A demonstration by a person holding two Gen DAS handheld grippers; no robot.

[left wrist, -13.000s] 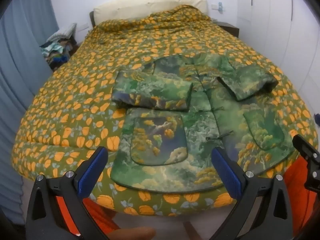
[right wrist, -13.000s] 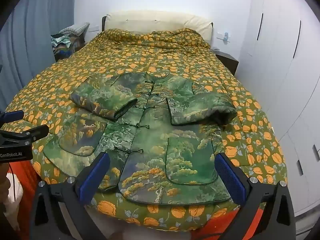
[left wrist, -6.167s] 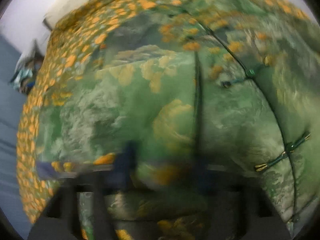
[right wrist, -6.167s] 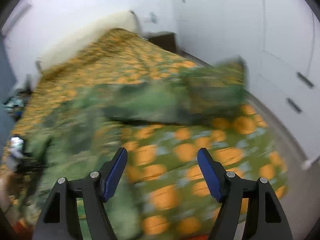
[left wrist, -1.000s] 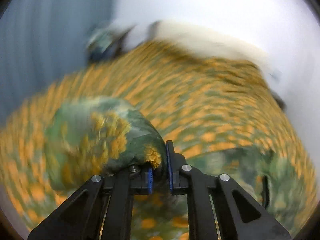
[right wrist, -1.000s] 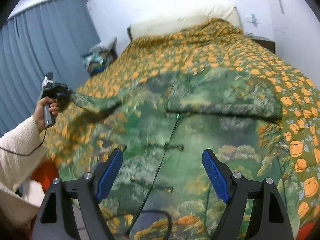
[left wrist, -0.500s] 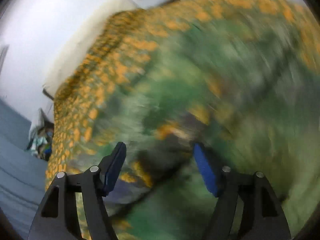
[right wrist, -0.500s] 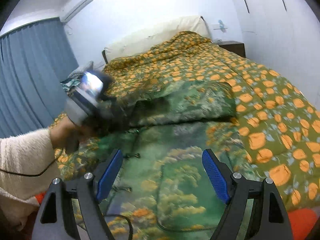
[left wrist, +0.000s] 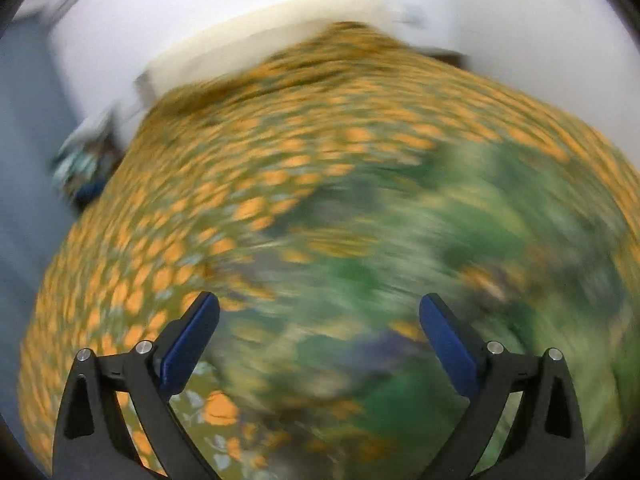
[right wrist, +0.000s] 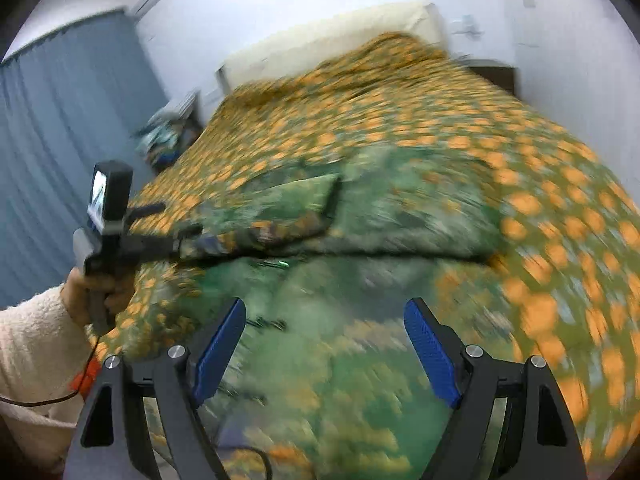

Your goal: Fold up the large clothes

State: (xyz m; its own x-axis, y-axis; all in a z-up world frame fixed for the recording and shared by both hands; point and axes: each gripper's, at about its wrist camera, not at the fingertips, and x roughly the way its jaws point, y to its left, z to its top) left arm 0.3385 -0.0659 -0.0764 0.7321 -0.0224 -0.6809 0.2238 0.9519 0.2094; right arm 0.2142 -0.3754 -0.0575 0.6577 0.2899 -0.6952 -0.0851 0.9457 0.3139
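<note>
A green printed padded jacket (right wrist: 360, 280) lies on the bed, both sleeves folded across its chest. The left sleeve (right wrist: 280, 208) lies over the middle. In the left wrist view the jacket (left wrist: 420, 288) is a green blur. My left gripper (left wrist: 320, 344) is open and empty over the jacket; it also shows in the right wrist view (right wrist: 160, 216), held by a hand at the jacket's left edge. My right gripper (right wrist: 326, 348) is open and empty above the jacket's lower front.
The bed's orange-flowered green quilt (right wrist: 560, 208) spreads all around the jacket. A cream pillow (right wrist: 340, 36) lies at the headboard. Blue curtains (right wrist: 60, 140) hang on the left, with a cluttered nightstand (right wrist: 168, 136) beside them. White wardrobe doors (right wrist: 580, 40) stand on the right.
My left gripper carried the left sleeve over the jacket, let it go and opened, and now draws back leftward. My right gripper stays open and swings a little.
</note>
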